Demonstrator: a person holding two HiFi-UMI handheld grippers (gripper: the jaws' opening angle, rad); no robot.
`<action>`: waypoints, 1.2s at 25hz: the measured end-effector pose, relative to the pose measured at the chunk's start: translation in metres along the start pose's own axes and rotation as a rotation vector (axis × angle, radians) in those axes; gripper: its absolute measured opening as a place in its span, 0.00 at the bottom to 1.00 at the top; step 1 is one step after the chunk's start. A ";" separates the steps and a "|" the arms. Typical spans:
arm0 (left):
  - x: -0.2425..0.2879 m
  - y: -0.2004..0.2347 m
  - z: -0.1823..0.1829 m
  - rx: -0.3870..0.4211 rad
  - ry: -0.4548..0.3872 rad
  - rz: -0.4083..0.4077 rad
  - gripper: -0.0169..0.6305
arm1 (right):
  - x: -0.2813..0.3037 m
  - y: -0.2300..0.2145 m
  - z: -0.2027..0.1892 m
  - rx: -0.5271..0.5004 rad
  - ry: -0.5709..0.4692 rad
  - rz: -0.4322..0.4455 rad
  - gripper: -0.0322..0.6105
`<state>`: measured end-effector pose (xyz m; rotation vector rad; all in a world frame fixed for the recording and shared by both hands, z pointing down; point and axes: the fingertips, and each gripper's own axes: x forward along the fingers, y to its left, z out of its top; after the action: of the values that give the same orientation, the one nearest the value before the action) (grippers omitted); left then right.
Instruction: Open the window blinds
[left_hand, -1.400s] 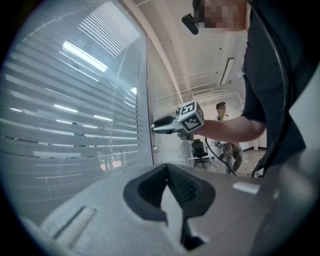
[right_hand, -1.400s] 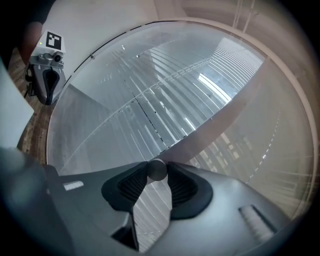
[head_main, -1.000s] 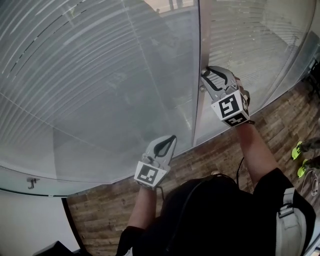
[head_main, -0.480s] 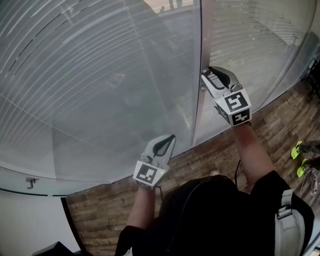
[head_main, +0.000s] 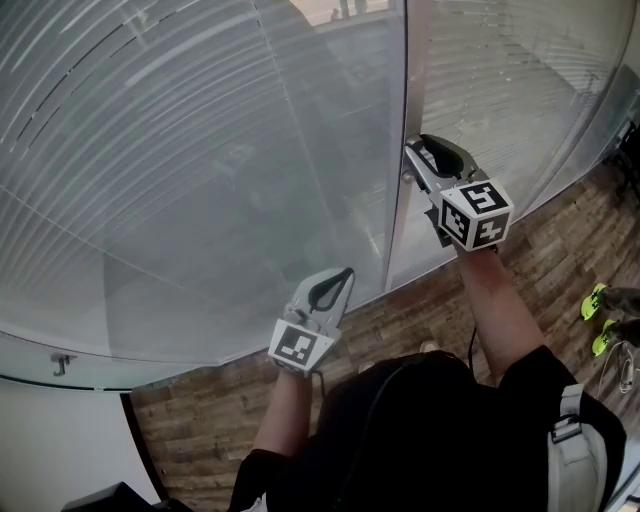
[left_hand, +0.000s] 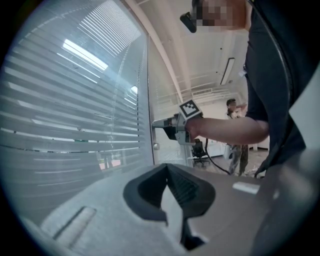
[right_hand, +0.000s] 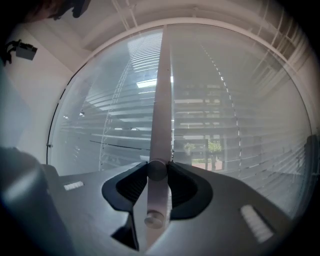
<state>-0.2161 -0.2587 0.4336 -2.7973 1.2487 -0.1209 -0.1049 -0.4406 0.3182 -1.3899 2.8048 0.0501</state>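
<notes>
The right gripper's (right_hand: 156, 166) ribbed pads (right_hand: 131, 186) press from both sides on the knob (right_hand: 156, 170), a small round one that stands out from the upright post (right_hand: 161, 90) between the panes. In the head view, this gripper (head_main: 409, 162) has rolled about its own line since a second ago: its marker cube (head_main: 475, 213) then showed one face nearly square to the camera and now shows a corner with two faces. The tips have stayed on the same spot on the post. The left gripper (head_main: 340, 285) has not shifted; its jaws lie tight together with nothing between them, pointing at the left pane from just beside it, lower and nearer the body than the right one.

The window blinds (head_main: 150, 140) sit behind the glass with their slats level. In the right gripper view the slats right of the post (right_hand: 220, 120) leave gaps through which greenery shows.

Counted: two grippers, each with one marker cube; one post; two glass panes (head_main: 500, 90), one on each side of it; one knob in the grip and one smaller round stud (right_hand: 154, 219) lower on the post. Below the glass runs a wooden floor (head_main: 560, 250), and one more person (left_hand: 236, 131) stands far off in the left gripper view.
</notes>
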 end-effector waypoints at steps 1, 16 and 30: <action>0.000 0.000 0.000 -0.003 0.001 0.001 0.03 | 0.000 0.000 0.000 0.035 -0.007 -0.001 0.26; -0.001 -0.006 0.000 -0.017 0.006 0.005 0.03 | -0.001 -0.003 0.004 0.331 -0.074 -0.001 0.26; -0.006 -0.006 0.000 -0.005 0.001 0.007 0.03 | -0.001 -0.003 0.004 0.306 -0.079 0.003 0.27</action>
<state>-0.2159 -0.2508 0.4342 -2.7975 1.2610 -0.1194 -0.1024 -0.4413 0.3144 -1.2818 2.6116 -0.3034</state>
